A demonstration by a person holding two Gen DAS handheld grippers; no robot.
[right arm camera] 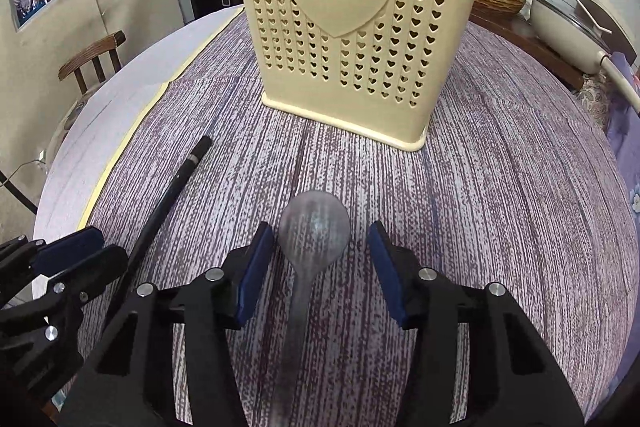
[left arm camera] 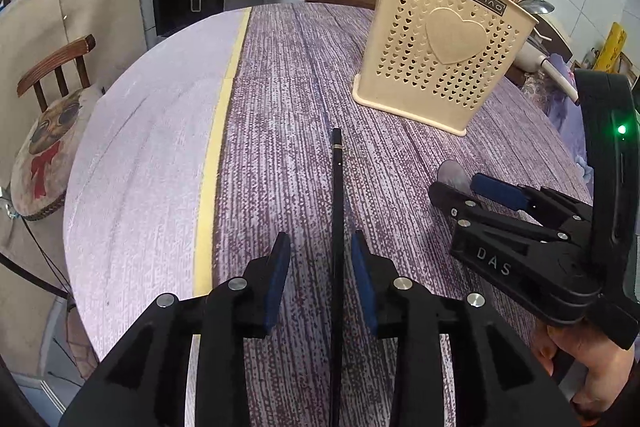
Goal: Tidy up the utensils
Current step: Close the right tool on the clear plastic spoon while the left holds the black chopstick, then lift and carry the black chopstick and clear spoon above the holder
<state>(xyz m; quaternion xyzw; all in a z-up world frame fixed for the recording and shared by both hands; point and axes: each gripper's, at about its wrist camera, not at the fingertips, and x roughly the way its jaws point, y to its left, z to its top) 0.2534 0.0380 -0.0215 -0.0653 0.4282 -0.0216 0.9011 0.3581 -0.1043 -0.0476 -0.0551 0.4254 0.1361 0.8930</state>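
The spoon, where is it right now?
The spoon lies on the tablecloth in front of the basket, between the open fingers of the right gripper, with the black chopstick to its left.

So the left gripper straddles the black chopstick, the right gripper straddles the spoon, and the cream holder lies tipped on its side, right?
Not quite: the cream holder stands upright on the table, as the right wrist view shows. The left gripper does straddle the black chopstick, and the right gripper the spoon.

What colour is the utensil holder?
Cream, with heart-shaped holes and a raised heart; the utensil holder shows best in the right wrist view.
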